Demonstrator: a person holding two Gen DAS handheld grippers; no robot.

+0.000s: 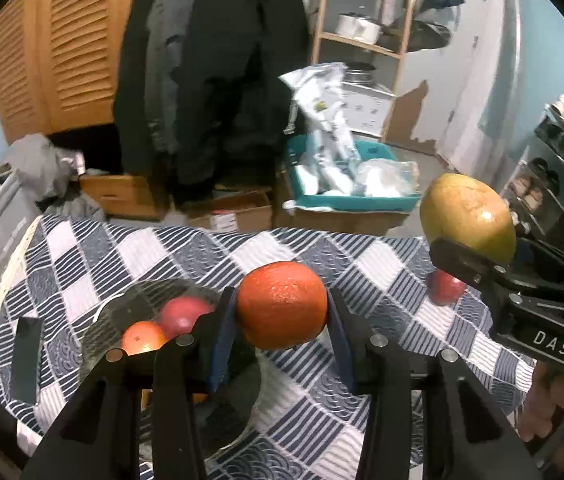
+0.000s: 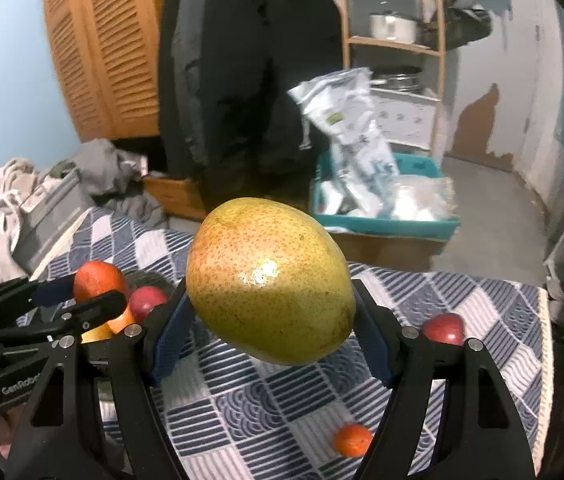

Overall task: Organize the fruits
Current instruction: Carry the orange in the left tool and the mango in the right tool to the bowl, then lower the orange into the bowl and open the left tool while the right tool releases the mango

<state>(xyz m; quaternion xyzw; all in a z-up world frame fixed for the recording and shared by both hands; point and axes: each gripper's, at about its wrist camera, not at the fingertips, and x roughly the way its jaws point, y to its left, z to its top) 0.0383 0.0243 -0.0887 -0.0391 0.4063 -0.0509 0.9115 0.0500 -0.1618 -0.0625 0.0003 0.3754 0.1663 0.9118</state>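
My left gripper point(image 1: 282, 308) is shut on an orange point(image 1: 282, 305) and holds it above the checked tablecloth point(image 1: 185, 248), just right of a dark glass bowl point(image 1: 97, 320). The bowl holds a smaller orange fruit point(image 1: 145, 338) and a red apple point(image 1: 183, 314). My right gripper point(image 2: 271, 320) is shut on a large yellow-green mango point(image 2: 269, 280) held in the air; it also shows in the left wrist view point(image 1: 466, 218). A red apple point(image 2: 444, 328) lies on the cloth to the right, and a small orange point(image 2: 352, 440) lies nearer the front.
The table's far edge drops to a floor with cardboard boxes point(image 1: 237, 210) and a teal bin point(image 1: 354, 196) of plastic bags. A dark coat point(image 1: 209, 80) hangs behind, with wooden shelves point(image 1: 366, 12) at the back right. Laundry point(image 2: 1, 208) lies left.
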